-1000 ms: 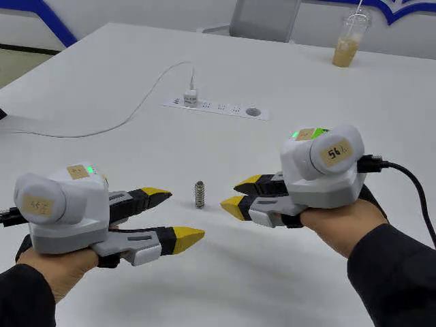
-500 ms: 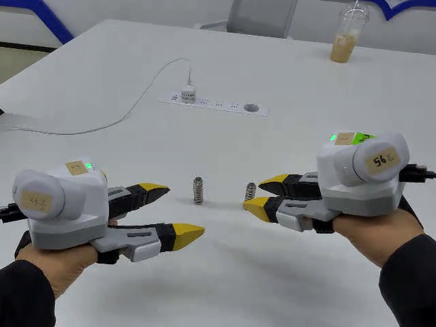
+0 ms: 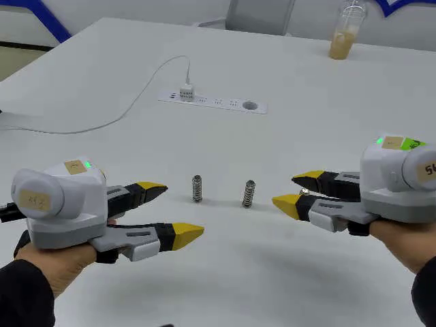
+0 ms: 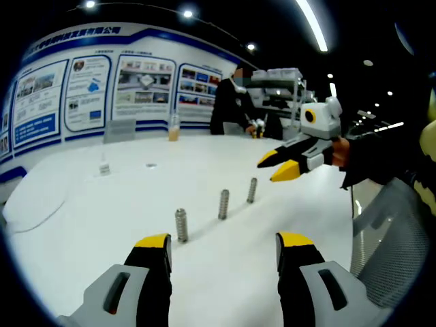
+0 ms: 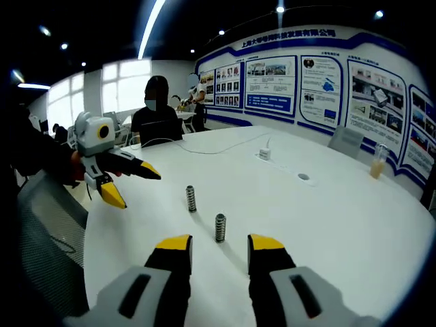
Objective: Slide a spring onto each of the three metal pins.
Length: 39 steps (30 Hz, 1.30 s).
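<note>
Lower left of the head view: my left tongs point(image 3: 170, 210) hover over the worktop point(image 3: 225, 279) with the jaws wide apart and nothing in them. Just right of their upper tip, mid-frame, the first spring point(image 3: 197, 189) stands upright on its pin. The second spring point(image 3: 248, 193) stands a bit further right, near the first but not touching it. Over at the right edge, my right tongs point(image 3: 298, 190) are also apart and empty, tips pointing toward that second spring.

The left gripper view is the useful one here (fisheye and all). It shows a row of three running up and right from centre, with the third pin point(image 4: 252, 190) at the far end, just below the right tongs' yellow tips in the frame. It looks coiled like the other two, but it's too small for me to swear to it.

So my read is we're at the tail end, with the last pin either done or being checked. Next move, I'd say: confirm the last spring is seated all the way down, then pull away without knocking the row.
</note>
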### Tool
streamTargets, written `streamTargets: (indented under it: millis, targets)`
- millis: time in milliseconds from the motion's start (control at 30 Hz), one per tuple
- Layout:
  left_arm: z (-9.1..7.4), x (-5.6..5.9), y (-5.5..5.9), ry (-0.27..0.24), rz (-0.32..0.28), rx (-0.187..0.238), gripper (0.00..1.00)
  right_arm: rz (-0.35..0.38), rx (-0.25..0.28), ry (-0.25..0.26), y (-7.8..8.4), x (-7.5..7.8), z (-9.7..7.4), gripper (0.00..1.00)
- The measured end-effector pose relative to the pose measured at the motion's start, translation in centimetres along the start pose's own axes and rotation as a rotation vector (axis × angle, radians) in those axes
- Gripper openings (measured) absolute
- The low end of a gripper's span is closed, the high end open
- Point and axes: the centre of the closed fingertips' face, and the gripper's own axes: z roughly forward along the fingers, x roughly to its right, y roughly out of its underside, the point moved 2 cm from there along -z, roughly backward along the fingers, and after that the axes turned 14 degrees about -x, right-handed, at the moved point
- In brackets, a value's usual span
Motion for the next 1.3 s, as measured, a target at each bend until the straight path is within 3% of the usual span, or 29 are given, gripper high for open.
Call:
streamTargets:
  millis: [267,633,1300]
  targets:
    - [0.0,0.1,0.0,0.0,0.002,-0.005,0.65,0.023,-0.001,0.029,1.8,1.3,-0.7,0.4]
    - [0.2,0.2,0.4,0.002,0.009,-0.022,0.66,0.037,-0.019,0.036,4.7,1.7,-1.2,0.48]
    - [0.3,0.2,0.8,0.005,-0.005,-0.029,0.7,0.018,-0.011,0.041,5.7,1.3,-1.3,0.59]
